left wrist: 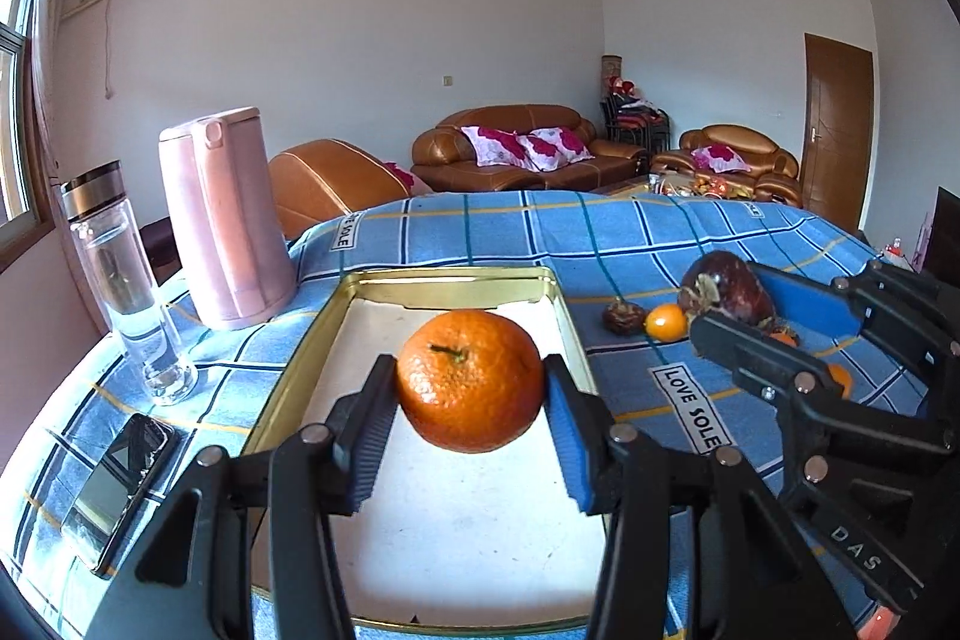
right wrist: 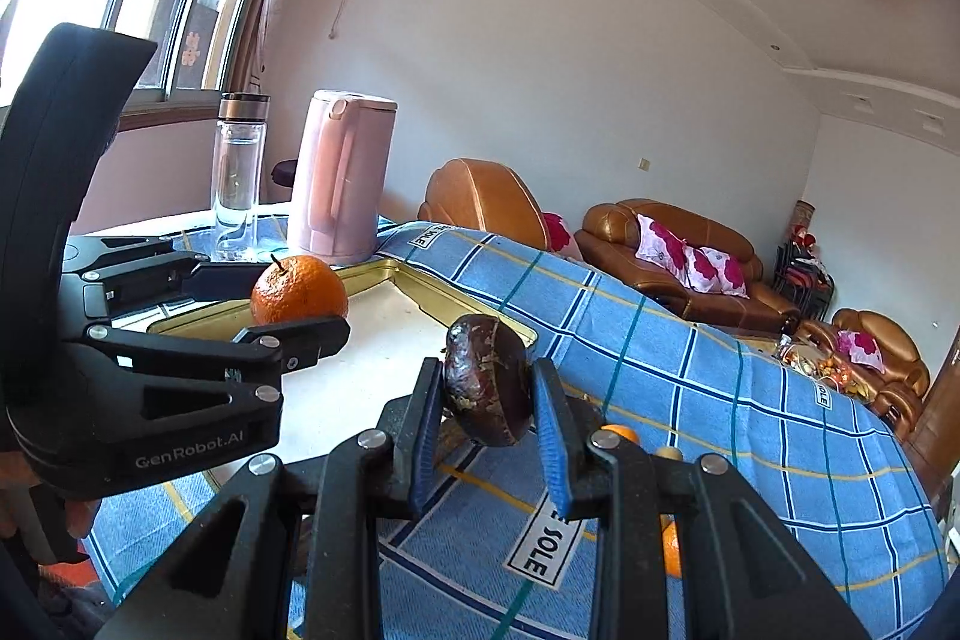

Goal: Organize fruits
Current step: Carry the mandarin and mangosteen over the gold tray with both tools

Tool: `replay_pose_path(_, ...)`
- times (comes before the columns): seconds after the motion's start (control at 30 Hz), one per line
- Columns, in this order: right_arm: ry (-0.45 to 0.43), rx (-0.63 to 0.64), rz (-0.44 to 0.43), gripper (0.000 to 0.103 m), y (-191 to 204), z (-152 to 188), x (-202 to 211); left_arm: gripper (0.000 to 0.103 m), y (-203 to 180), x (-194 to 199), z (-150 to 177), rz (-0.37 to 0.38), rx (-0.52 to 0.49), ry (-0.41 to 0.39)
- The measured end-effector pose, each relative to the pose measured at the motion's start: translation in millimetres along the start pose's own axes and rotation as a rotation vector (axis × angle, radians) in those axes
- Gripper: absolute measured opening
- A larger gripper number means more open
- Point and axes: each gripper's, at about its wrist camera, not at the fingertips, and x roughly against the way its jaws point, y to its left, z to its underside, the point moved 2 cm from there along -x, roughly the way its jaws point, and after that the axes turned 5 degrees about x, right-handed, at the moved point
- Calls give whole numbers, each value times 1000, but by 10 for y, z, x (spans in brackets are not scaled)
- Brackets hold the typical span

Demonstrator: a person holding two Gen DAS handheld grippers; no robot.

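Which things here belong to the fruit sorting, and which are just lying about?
Job: mandarin in left gripper; dark purple fruit in right gripper; gold tin tray; small kumquat.
Lying about: pink kettle, glass bottle, phone.

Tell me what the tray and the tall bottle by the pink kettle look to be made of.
Tray: looks like thin metal, a tin, with a shiny gold rim that reflects light and a matte white floor, possibly a paper liner or paint. Bottle: clear glass or hard plastic, see-through with what looks like water inside; the brushed silver cap looks like steel. The pictures cannot settle glass versus plastic.
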Motion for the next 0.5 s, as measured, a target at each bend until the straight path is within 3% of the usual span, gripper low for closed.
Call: replay_pose_path(0.5,32,22,-84,31,240,-206,-381,50,384,-38,41,-94,31,14)
